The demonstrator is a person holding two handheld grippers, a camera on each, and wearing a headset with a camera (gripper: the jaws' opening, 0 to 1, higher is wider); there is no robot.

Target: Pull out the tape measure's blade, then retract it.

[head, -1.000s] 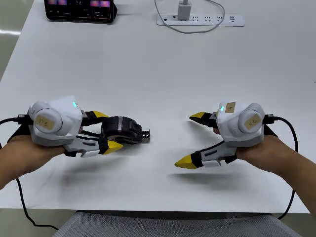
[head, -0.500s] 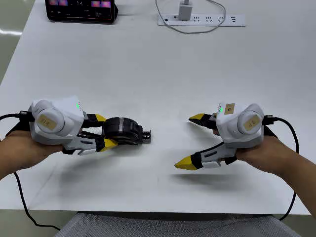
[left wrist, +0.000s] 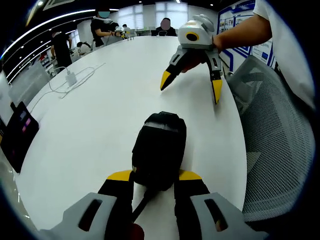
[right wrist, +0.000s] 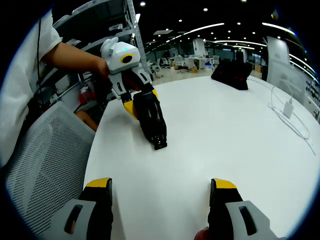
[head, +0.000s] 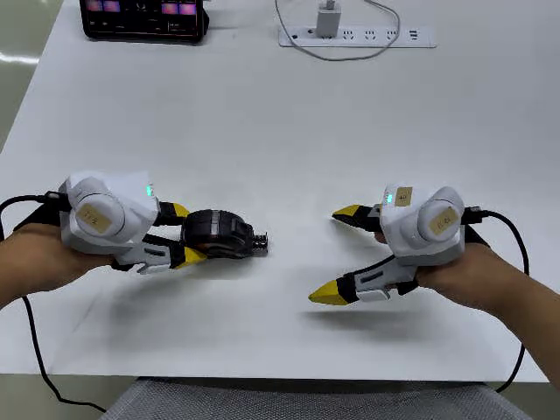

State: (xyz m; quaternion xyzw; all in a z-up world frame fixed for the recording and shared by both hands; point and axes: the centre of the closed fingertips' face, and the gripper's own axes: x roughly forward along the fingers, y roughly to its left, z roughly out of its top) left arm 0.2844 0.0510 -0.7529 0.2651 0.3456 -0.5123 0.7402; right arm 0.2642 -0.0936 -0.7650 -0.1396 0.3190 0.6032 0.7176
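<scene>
A black tape measure (head: 219, 234) lies on the white table (head: 289, 114), its blade end pointing right toward the other hand. My left gripper (head: 179, 234) is shut on the tape measure (left wrist: 159, 149), its yellow-tipped jaws pressed against both sides of the case. The blade looks retracted, with only the small hook end (head: 259, 241) showing. My right gripper (head: 337, 254) hovers open a short way to the right, jaws spread wide with nothing between them. From the right gripper view the tape measure (right wrist: 151, 119) sits ahead, held by the left gripper (right wrist: 141, 100).
A white power strip (head: 354, 35) with a plugged charger and looped cable lies at the table's far edge. A black device (head: 144, 17) with a lit screen sits at the far left. A mesh chair back (head: 289, 398) is below the near edge.
My left gripper has closed from a wide spread onto the tape measure's case. The right gripper has stayed open and almost still.
</scene>
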